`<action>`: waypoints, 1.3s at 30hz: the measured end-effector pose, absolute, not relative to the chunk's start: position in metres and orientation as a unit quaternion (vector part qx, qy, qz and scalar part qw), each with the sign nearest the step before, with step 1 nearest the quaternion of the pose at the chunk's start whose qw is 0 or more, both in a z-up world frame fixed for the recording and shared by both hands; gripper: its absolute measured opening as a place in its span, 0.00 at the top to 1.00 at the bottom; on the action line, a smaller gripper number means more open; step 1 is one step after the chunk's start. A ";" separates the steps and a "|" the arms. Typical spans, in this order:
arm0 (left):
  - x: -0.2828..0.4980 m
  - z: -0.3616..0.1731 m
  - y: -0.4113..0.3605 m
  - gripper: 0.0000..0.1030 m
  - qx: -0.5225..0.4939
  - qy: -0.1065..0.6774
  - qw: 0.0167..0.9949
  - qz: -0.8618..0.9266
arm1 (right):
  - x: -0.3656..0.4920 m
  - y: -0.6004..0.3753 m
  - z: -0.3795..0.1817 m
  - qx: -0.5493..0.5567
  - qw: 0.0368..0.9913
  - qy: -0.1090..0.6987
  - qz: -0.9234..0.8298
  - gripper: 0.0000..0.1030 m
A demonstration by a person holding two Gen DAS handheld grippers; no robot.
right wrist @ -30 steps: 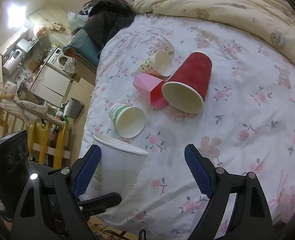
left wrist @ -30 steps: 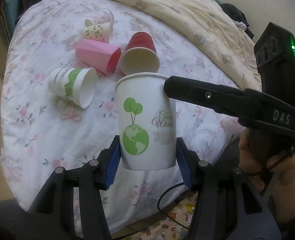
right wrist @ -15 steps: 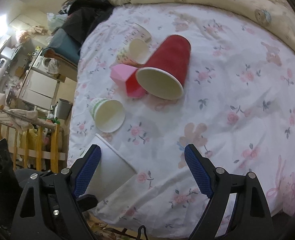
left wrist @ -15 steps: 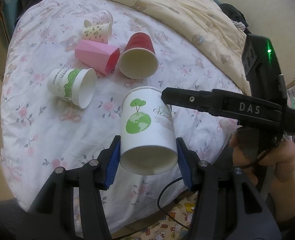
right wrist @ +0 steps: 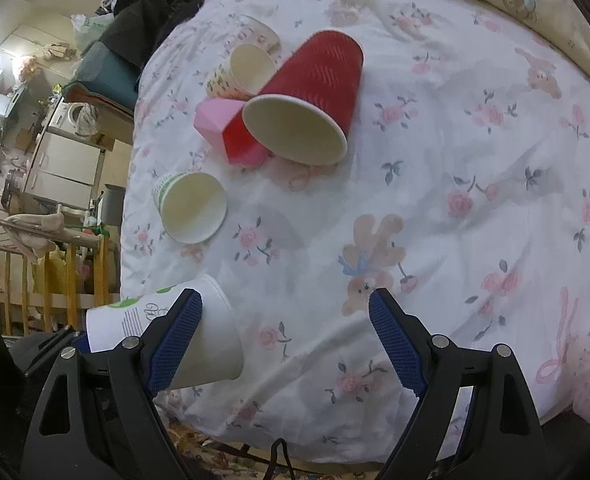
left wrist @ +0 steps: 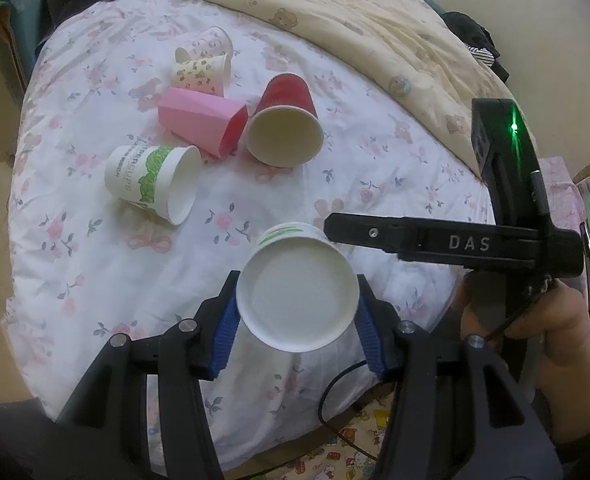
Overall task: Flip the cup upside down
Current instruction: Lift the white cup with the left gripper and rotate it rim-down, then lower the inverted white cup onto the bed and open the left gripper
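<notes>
Left gripper jaws stay clamped on the white cup, now tipped base-up (nearly flipped); right gripper gapes empty.

Home bedroom: floral bedsheet, teddy-bear quilt, washing machine.

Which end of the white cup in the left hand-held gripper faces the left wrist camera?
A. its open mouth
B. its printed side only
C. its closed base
C: in the left wrist view the white cup shows its recessed round base, clamped in the left hand-held gripper.
</notes>
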State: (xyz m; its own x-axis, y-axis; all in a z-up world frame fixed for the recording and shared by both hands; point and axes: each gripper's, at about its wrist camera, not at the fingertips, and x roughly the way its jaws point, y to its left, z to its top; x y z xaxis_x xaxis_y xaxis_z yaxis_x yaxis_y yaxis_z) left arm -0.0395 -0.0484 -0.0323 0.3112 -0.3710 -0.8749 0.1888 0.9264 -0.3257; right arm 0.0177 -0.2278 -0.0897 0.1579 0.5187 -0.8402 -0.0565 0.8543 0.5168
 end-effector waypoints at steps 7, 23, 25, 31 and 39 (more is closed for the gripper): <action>-0.024 -0.031 -0.038 0.52 -0.078 0.573 0.807 -0.121 | 0.014 -0.256 -0.047 0.184 0.802 0.545 0.164 0.14; 0.056 -0.080 -0.098 0.52 -0.037 0.631 0.774 -0.036 | 0.004 -0.283 -0.023 0.172 0.829 0.512 0.143 0.08; 0.061 -0.086 -0.102 0.51 -0.027 0.631 0.775 -0.030 | 0.005 -0.283 -0.024 0.173 0.827 0.515 0.144 0.08; 0.068 -0.099 -0.102 0.51 -0.020 0.635 0.772 -0.015 | 0.005 -0.285 -0.023 0.183 0.825 0.515 0.143 0.09; 0.069 -0.097 -0.108 0.40 0.000 0.625 0.780 -0.011 | 0.004 -0.284 -0.021 0.180 0.827 0.513 0.145 0.09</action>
